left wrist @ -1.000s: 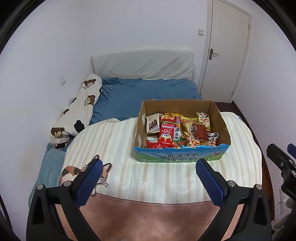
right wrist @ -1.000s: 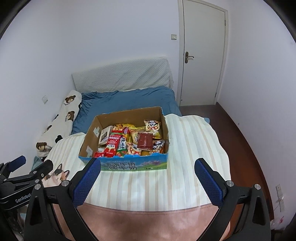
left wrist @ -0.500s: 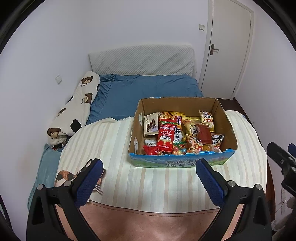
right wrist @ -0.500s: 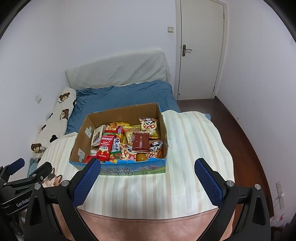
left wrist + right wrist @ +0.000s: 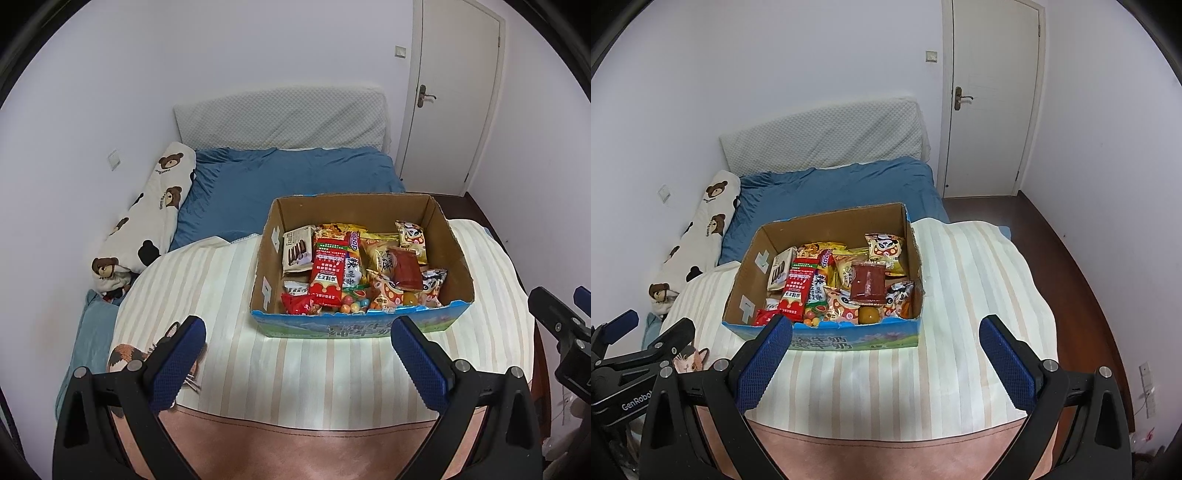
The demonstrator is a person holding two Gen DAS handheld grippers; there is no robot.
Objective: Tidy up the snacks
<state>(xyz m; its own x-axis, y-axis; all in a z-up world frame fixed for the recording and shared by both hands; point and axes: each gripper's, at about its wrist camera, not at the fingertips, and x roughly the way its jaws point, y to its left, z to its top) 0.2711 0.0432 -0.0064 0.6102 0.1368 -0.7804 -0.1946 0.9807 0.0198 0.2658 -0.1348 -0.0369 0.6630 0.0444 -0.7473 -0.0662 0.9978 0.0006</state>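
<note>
The cardboard snack box [image 5: 827, 334] sits just ahead of both tongs, its long side facing them. The right tongs [image 5: 884, 354] look nearer than the left tongs [image 5: 295, 356]. Both are wide and empty.

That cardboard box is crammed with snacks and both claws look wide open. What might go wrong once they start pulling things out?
The packets overlap in the cardboard box, so a claw closing on the red packet might drag its neighbours along or crush them. The loose coloured candy balls near the front wall look small and round, so they could slip from the pads. The striped blanket under the box is soft, so pushing down may tip or shift it.
</note>
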